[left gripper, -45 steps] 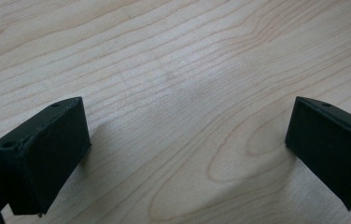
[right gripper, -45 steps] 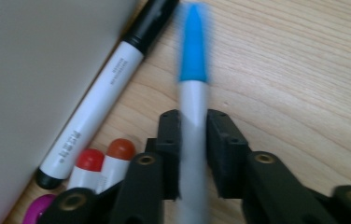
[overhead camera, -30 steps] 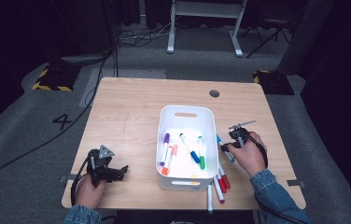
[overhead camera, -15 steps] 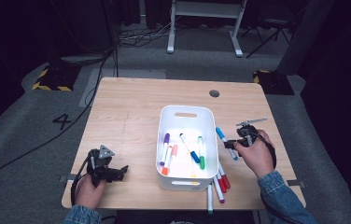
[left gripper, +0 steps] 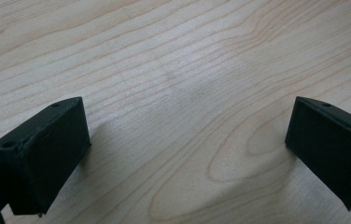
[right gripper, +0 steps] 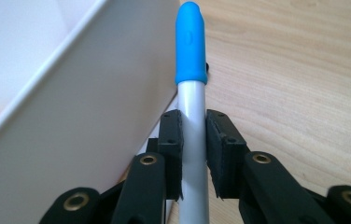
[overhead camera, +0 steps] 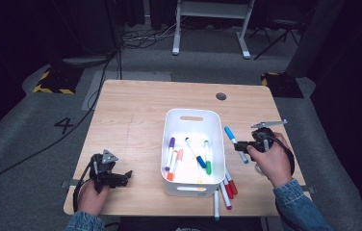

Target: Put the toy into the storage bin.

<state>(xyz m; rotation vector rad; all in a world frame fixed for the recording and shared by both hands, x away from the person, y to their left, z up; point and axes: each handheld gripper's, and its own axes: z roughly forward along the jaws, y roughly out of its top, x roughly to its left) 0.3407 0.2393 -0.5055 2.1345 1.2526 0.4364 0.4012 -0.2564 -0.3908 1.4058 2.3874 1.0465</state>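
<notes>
One blue-capped marker [right gripper: 191, 70] is clamped in my right tongs [overhead camera: 240, 146], lifted just off the right wall of the white bin [overhead camera: 217, 144], near the table's right edge. Its long axis runs up and left, cap away from me, so the bin lies directly left. My left tongs [left gripper: 183, 154] rest released near the table's front-left corner.

Right gripper [overhead camera: 240, 146] is held off the table in the right hand [overhead camera: 269, 161], jaws pointing left toward the table's middle, clamped tight on something thin; pads [right gripper: 172, 140] press it from both sides. Denim sleeve at that wrist. Left gripper [overhead camera: 123, 177] rests low at the near left edge in the left hand [overhead camera: 91, 195], jaws wide apart with nothing between, pointing right.
</notes>
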